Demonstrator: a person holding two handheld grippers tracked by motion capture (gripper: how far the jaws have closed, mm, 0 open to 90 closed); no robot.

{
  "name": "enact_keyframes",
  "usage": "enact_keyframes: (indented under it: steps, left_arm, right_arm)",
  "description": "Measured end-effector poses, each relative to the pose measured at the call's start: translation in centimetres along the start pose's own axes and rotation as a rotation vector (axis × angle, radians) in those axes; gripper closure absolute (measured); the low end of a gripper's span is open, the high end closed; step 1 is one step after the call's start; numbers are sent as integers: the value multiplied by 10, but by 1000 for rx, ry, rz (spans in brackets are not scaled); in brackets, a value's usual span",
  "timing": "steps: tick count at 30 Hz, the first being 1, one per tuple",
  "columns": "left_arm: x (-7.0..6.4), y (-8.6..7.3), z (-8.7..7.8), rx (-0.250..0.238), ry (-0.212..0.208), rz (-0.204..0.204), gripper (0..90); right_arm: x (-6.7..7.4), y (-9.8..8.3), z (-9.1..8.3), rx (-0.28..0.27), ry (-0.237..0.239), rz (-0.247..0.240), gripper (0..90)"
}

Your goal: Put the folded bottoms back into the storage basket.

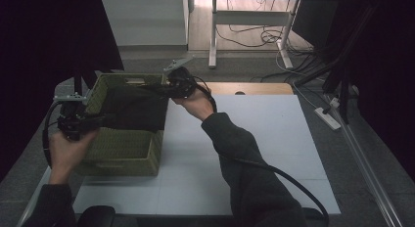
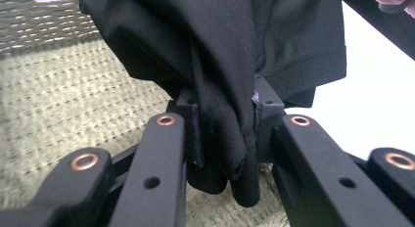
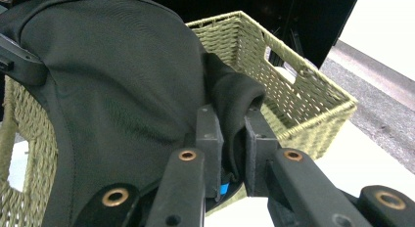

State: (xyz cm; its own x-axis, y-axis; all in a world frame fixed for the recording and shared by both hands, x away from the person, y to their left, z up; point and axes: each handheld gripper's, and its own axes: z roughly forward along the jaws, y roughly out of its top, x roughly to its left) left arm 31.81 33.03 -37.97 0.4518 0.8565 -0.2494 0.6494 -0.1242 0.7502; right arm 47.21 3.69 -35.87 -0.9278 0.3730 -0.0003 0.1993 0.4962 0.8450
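Black garment (image 1: 134, 107), soft and limp, is clamped at bunched edges by both closed jaws: left gripper (image 1: 100, 120) at 9 o'clock, right gripper (image 1: 161, 90) at 1 o'clock, over basket (image 1: 122, 153). Sag expected betw. grips.

Matt black knit cloth (image 1: 134, 107), a rough woven green wicker basket (image 1: 122, 151), a smooth matt white table (image 1: 254, 153).

High view: fixed above the near edge, facing forward and down across the white table (image 1: 254, 153)
Left gripper view: close along its jaws, facing the black cloth (image 2: 220, 56)
Right gripper view: close, facing left
Shared: cloth and woven basket (image 3: 293, 90)
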Motion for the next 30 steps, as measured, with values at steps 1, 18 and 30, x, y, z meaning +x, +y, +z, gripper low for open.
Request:
enact_keyframes:
  steps: [1, 18, 30]
  left_arm:
    - [1, -1, -1, 0, 3, -2, 726]
    - [27, -24, -14, 7, 40, -52, 726]
    - [40, -47, 8, 50, 65, -76, 718]
  right_arm:
    - [2, 2, 3, -3, 1, -4, 806]
    - [21, 8, 39, -1, 16, -19, 805]
    - [24, -10, 70, 58, 3, -21, 803]
